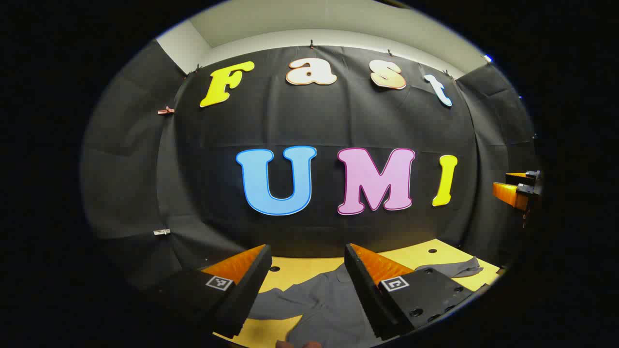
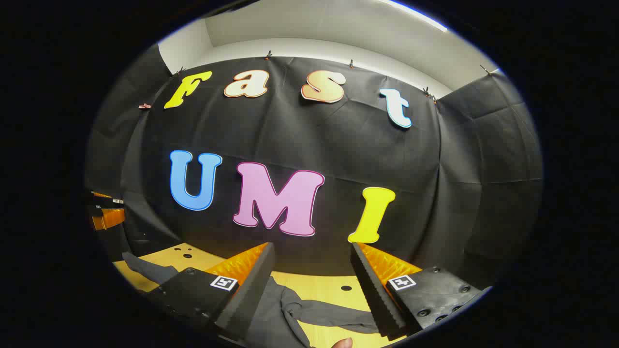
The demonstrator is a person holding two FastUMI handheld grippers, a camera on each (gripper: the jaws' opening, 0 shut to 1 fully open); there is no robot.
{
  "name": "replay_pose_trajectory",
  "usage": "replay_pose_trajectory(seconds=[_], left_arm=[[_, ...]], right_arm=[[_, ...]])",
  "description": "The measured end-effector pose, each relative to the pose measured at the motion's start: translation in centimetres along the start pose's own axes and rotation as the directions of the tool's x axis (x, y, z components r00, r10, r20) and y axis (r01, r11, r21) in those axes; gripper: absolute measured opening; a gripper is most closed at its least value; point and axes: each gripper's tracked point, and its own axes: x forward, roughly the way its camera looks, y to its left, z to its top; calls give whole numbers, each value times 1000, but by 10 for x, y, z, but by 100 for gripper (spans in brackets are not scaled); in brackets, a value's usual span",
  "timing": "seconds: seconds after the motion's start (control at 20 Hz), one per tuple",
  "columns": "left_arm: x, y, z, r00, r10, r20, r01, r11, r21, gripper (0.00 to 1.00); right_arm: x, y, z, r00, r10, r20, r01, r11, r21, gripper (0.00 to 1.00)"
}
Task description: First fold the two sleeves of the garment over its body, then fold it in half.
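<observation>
Both grippers, left point(image 1: 305, 270) and right point(image 2: 312, 273), are hovering with jaws apart above a grey garment point(image 1: 324, 302) lying spread on the yellow table point(image 1: 435, 253).

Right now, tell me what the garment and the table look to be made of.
Garment: soft, thin grey cloth, probably knit or light woven; it lies limp, its sleeve creased, matte. Table: yellowish wood or plywood, smooth and slightly shiny, with round holes drilled in it.
</observation>
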Motion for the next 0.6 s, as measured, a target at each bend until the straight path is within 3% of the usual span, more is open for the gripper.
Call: replay_pose_trajectory(seconds=[0.6], left_arm=[[19, -29, 0, 1000, -12, -15, 12, 999, 38, 95]], right_arm=[[18, -19, -17, 999, -6, -35, 6, 1000, 19, 97]])
